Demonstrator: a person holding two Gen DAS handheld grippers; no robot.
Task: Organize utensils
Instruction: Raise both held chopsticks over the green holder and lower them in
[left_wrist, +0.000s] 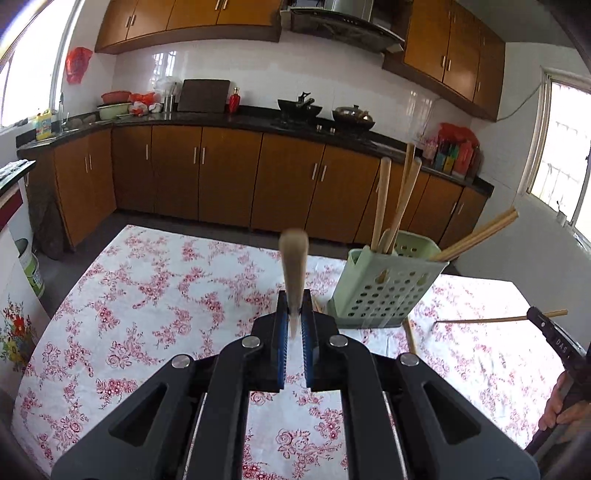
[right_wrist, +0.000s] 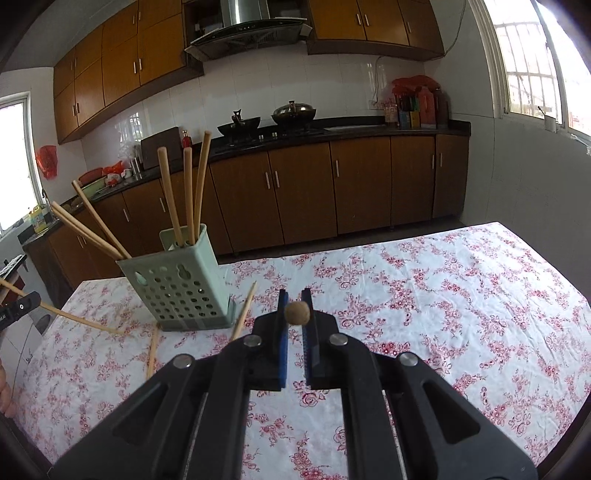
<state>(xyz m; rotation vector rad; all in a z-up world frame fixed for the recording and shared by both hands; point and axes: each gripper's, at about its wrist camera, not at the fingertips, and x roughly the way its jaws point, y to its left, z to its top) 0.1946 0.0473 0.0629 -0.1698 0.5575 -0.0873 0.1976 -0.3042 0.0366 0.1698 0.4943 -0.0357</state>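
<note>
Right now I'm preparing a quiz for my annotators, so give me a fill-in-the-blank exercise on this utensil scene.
1. Each tool, left and right, is shut on one wooden ____.
2. The perforated holder is pale ____.
3. The tablecloth has a red ____ print.
4. Beside the holder's base, loose chopsticks lie on the ____.

Missing words: chopstick; green; floral; tablecloth

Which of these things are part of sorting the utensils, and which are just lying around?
Job: left gripper, shut on a thin wooden chopstick; right gripper, shut on a second wooden chopstick; pale green perforated plastic holder; loose wooden chopstick beside it.
Lying about: black wok; lidded pan; dark chopping board; red bottle.
</note>
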